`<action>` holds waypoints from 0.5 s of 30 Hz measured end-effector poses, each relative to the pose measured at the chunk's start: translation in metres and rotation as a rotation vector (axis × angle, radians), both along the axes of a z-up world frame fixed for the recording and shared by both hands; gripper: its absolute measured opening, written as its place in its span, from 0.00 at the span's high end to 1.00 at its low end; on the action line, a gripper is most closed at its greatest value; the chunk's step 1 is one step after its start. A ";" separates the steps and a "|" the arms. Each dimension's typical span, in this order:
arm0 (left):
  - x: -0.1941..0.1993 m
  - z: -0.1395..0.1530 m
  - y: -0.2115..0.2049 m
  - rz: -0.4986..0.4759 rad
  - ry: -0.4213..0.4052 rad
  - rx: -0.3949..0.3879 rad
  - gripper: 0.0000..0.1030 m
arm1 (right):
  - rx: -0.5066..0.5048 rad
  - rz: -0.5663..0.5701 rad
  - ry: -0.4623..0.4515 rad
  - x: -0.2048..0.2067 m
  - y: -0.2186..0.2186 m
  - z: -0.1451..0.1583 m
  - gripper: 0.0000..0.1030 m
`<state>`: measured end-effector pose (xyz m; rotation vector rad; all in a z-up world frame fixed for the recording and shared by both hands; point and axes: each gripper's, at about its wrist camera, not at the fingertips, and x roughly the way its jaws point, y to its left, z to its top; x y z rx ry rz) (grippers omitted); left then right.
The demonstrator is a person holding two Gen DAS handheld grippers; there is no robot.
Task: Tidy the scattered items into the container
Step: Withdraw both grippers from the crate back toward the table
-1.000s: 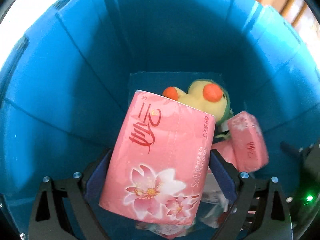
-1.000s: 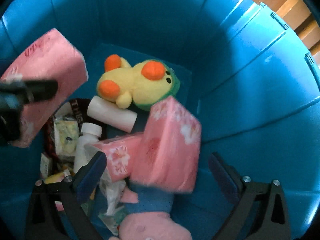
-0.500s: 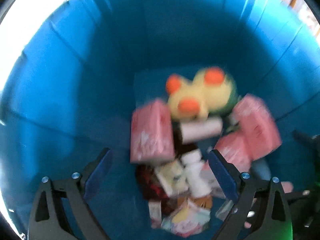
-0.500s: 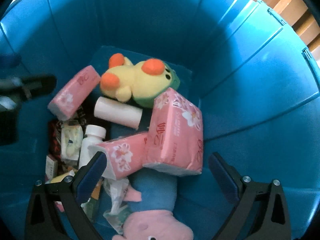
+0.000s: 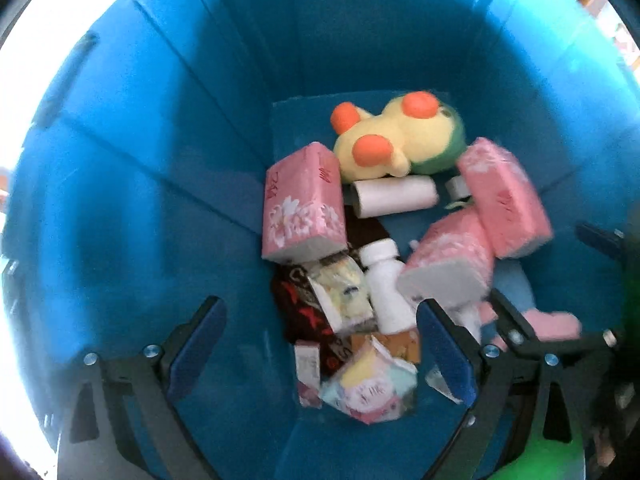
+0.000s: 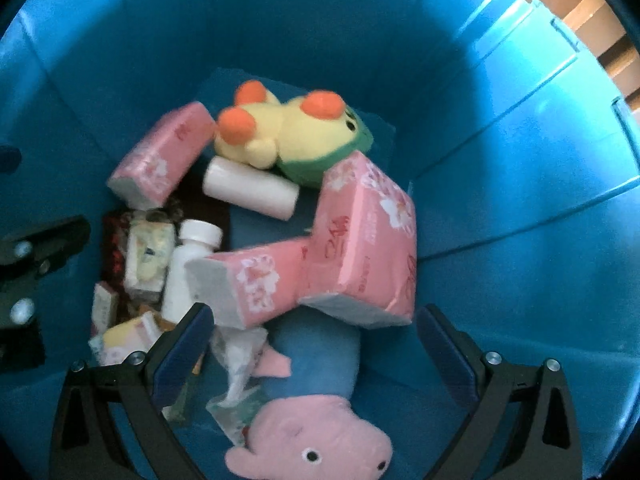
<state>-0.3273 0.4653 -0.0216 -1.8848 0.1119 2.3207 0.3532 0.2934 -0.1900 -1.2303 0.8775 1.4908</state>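
Both grippers hang open and empty over the deep blue bin (image 5: 160,160), also in the right wrist view (image 6: 500,160). My left gripper (image 5: 320,344) is above the pile; my right gripper (image 6: 312,344) too. On the bin floor lie three pink tissue packs: one by the left wall (image 5: 302,204) (image 6: 164,156), two leaning together (image 5: 504,200) (image 6: 368,244) (image 6: 248,280). A yellow plush duck (image 5: 400,136) (image 6: 288,128), a white roll (image 5: 394,196) (image 6: 250,192), a white bottle (image 5: 386,280) (image 6: 188,264) and a pink pig plush (image 6: 312,440) lie among them.
Small snack packets (image 5: 368,388) and a dark wrapper (image 5: 304,304) lie at the near side of the bin floor. The left gripper's dark frame (image 6: 40,248) shows at the left edge of the right wrist view. Wooden furniture (image 6: 592,28) shows beyond the rim.
My left gripper opened and let go of the pink tissue pack; it dropped to the bin floor by the left wall. The right gripper's pack settled against another pack. Both grippers stay open.
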 end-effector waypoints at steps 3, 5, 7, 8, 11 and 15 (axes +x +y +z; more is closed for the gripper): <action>0.022 0.021 -0.006 -0.001 0.050 0.024 0.06 | 0.003 0.010 0.031 -0.001 -0.003 0.006 0.01; 0.037 0.039 -0.013 0.008 0.101 0.051 0.06 | 0.007 0.015 0.038 -0.002 -0.006 0.011 0.01; 0.051 0.061 -0.023 0.017 0.157 0.068 0.06 | 0.036 0.020 0.045 -0.004 -0.009 0.020 0.01; 0.057 0.070 -0.028 0.024 0.182 0.072 0.06 | 0.052 0.023 0.064 -0.004 -0.011 0.027 0.00; 0.072 0.098 -0.046 0.041 0.248 0.088 0.06 | 0.084 0.018 0.111 -0.005 -0.016 0.045 0.00; 0.089 0.124 -0.077 0.073 0.314 0.094 0.06 | 0.101 -0.001 0.149 -0.010 -0.025 0.065 0.00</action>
